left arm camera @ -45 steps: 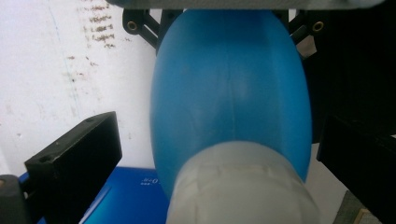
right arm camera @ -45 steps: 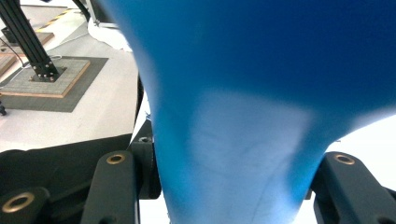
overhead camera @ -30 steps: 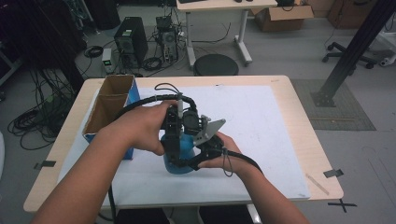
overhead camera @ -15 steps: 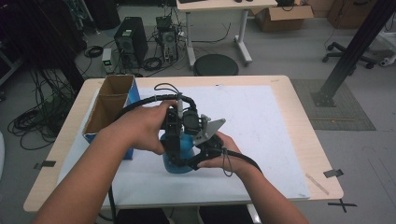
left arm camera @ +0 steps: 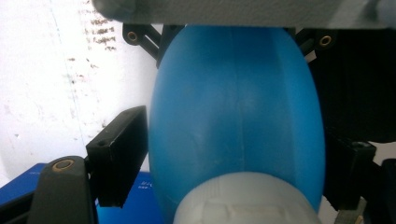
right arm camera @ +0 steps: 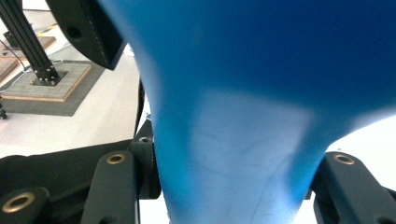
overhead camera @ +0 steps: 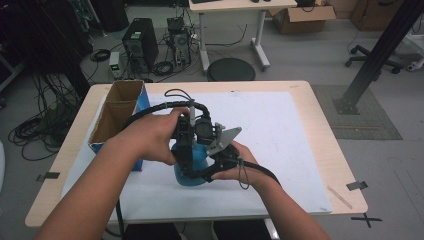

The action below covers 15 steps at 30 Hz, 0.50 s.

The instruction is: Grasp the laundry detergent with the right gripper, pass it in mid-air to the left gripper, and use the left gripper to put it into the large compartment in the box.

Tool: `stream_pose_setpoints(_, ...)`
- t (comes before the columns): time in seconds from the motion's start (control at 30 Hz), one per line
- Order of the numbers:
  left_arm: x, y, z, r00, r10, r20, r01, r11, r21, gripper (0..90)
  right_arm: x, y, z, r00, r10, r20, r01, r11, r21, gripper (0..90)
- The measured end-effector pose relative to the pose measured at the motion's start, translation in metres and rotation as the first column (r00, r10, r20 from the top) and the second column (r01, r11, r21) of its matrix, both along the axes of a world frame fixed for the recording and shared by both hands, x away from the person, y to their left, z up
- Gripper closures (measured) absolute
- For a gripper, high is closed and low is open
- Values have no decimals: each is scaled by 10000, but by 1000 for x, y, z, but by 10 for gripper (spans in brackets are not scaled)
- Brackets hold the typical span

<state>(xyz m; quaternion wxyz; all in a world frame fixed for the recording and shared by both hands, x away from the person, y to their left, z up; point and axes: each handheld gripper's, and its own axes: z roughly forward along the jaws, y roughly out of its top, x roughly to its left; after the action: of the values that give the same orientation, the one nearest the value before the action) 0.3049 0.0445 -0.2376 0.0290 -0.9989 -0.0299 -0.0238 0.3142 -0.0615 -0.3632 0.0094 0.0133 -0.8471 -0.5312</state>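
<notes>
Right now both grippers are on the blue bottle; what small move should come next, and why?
Probably finish closing the left gripper on the whitish cap. Its jaws have just been closing and flank the blue bottle, but whether they press yet is unclear. The right gripper already clamps the bottle's narrow part, so it looks steadied for that.

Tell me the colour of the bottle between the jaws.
Blue bottle, best seen in the left gripper view.

A lab: computer towers (overhead camera: 140, 45), tangled cables (overhead camera: 30, 132), aluminium frame (overhead camera: 372, 57).
</notes>
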Motion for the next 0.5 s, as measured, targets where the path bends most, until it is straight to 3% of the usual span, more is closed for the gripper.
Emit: stream_pose_setpoints(0.5, -1, -1, -1, 10000, 80, -16, -80, 10000, -60, 301, -1, 0, 0, 9999, 25, -122, -25, 10000, 3, 453)
